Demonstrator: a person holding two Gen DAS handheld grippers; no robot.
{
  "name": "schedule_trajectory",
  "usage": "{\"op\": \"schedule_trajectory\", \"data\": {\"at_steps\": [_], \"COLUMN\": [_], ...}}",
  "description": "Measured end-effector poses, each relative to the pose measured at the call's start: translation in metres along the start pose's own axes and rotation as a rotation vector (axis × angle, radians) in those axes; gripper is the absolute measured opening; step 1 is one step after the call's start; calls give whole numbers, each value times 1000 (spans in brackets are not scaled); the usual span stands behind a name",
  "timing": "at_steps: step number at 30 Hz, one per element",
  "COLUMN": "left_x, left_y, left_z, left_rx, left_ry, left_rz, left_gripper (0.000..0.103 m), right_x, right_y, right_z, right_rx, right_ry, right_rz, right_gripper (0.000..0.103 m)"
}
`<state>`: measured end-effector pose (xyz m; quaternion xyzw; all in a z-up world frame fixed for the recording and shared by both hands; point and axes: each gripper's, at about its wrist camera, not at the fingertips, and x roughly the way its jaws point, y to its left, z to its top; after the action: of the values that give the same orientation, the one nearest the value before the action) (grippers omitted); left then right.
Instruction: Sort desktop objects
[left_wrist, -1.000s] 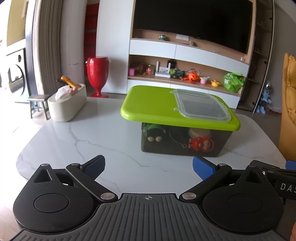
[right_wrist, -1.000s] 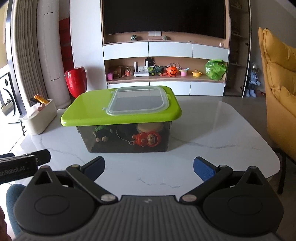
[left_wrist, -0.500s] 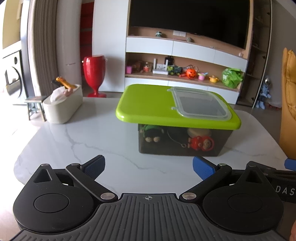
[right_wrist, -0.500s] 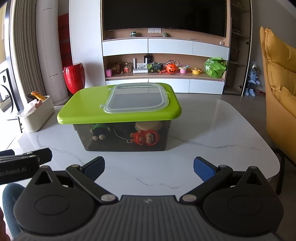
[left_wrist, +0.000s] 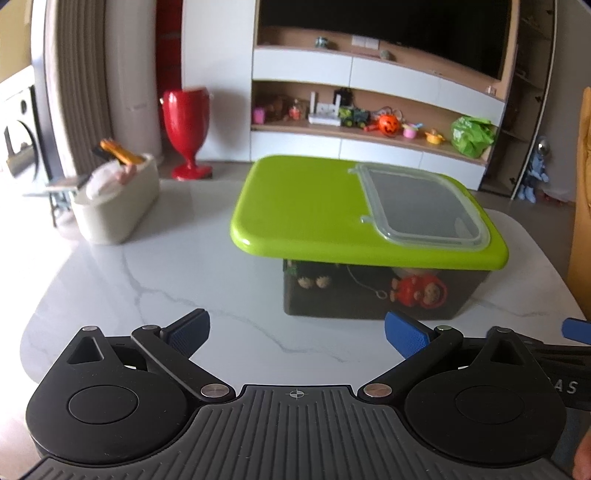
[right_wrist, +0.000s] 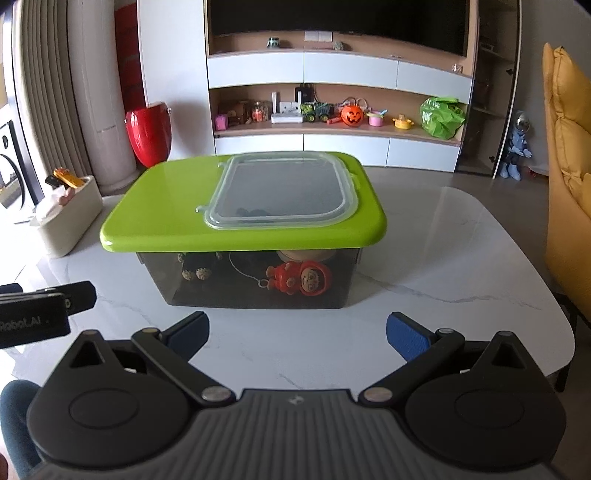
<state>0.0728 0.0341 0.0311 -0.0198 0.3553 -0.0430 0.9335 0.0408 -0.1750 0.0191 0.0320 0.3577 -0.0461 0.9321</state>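
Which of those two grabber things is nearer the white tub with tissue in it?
Left. The left gripper has the white tub just ahead to its left; from the right gripper the tub sits far off left, beyond the left one.

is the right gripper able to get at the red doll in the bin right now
Probably not: the red doll sits inside the smoky bin, closed by the green lid. The open right gripper would have to lift that first.

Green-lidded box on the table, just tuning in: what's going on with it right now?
Nothing is being handled yet. The left tool and right tool are both open and empty, held low over the near edge of the marble table, facing the green-lidded storage box. Its lid is on, with the clear hatch shut; a red doll and other toys lie inside. A white bin of items stands apart, at far left.
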Motion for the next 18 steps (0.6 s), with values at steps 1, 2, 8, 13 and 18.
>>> {"op": "schedule_trajectory", "data": {"at_steps": [1, 2, 8, 13, 18], "left_x": [5, 10, 32, 37, 29], "left_y": [1, 0, 2, -2, -2], "left_z": [1, 0, -6, -14, -18], "left_rx": [-4, -5, -57, -61, -48], "left_ry": [11, 25, 82, 105, 85], "left_rz": [-5, -10, -43, -52, -29], "left_gripper": [103, 103, 103, 103, 103], "right_x": [5, 9, 28, 37, 37], "right_y": [1, 1, -3, -5, -9], "right_z": [2, 3, 8, 5, -1], "right_rx": [-1, -1, 0, 29, 42], "right_ry": [9, 15, 38, 57, 74], "right_rz": [-2, -3, -21, 1, 13], "right_gripper": [103, 103, 103, 103, 103]}}
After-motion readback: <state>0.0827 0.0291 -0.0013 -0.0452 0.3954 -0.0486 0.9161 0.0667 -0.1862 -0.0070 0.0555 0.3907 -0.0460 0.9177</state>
